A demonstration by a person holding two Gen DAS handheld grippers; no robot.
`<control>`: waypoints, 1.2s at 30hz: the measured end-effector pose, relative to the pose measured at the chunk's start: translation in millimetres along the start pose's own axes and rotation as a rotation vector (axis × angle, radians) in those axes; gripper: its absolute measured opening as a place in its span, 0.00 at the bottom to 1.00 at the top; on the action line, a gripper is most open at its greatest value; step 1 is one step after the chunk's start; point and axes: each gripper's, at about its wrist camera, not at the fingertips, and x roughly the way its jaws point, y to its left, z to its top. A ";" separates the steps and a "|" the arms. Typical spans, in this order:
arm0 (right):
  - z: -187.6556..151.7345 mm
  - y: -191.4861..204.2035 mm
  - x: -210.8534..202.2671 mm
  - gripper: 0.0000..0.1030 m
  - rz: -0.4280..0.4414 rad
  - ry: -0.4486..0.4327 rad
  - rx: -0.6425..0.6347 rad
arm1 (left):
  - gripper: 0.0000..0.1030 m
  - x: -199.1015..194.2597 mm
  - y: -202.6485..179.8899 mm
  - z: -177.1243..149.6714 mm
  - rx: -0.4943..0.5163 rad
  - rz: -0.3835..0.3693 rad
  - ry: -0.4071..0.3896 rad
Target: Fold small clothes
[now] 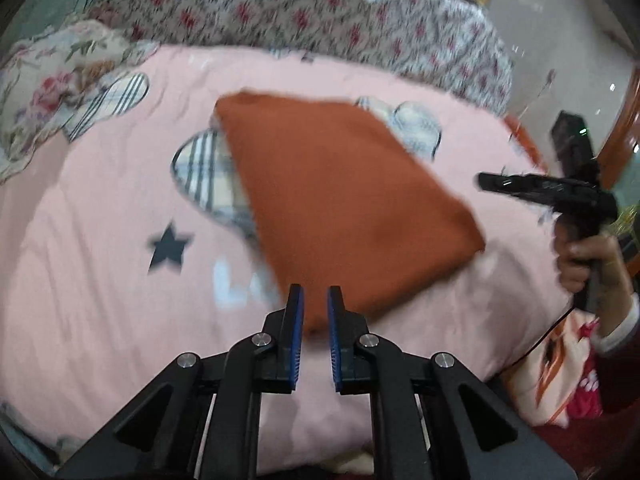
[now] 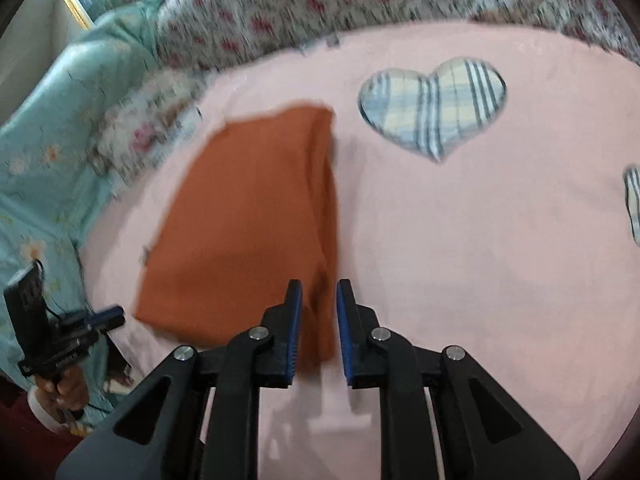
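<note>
Orange cloth (image 1: 340, 204) lies folded mid-frame; left gripper (image 1: 315, 336) and right gripper (image 2: 318, 334), both narrowly parted and empty, could snag and undo its near edge.

A: How is the left gripper (image 1: 315, 300)?
B: Tilted downward, blue pads (image 1: 297, 336) a narrow gap apart, nothing pinched between them.
A: The right gripper (image 2: 319, 296)?
B: Likewise angled down, jaws slightly parted and empty; a hand (image 1: 588, 264) grips its handle.
</note>
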 end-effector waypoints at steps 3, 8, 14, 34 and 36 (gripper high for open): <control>30.7 18.7 31.4 0.18 0.044 -0.017 -0.029 | 0.10 20.3 1.3 25.9 -0.022 -0.030 -0.044; 66.5 26.7 99.9 0.18 -0.020 0.048 -0.034 | 0.10 63.3 13.4 42.5 -0.046 -0.041 0.006; 74.3 0.7 137.6 0.13 -0.106 0.093 -0.020 | 0.10 86.2 14.5 29.2 -0.027 0.010 0.019; -50.2 7.4 50.6 0.10 -0.075 0.107 -0.014 | 0.11 62.3 -4.4 -27.6 -0.040 -0.019 0.085; -51.6 10.6 50.4 0.10 -0.096 0.102 -0.019 | 0.11 62.0 -5.2 -28.6 -0.042 -0.017 0.087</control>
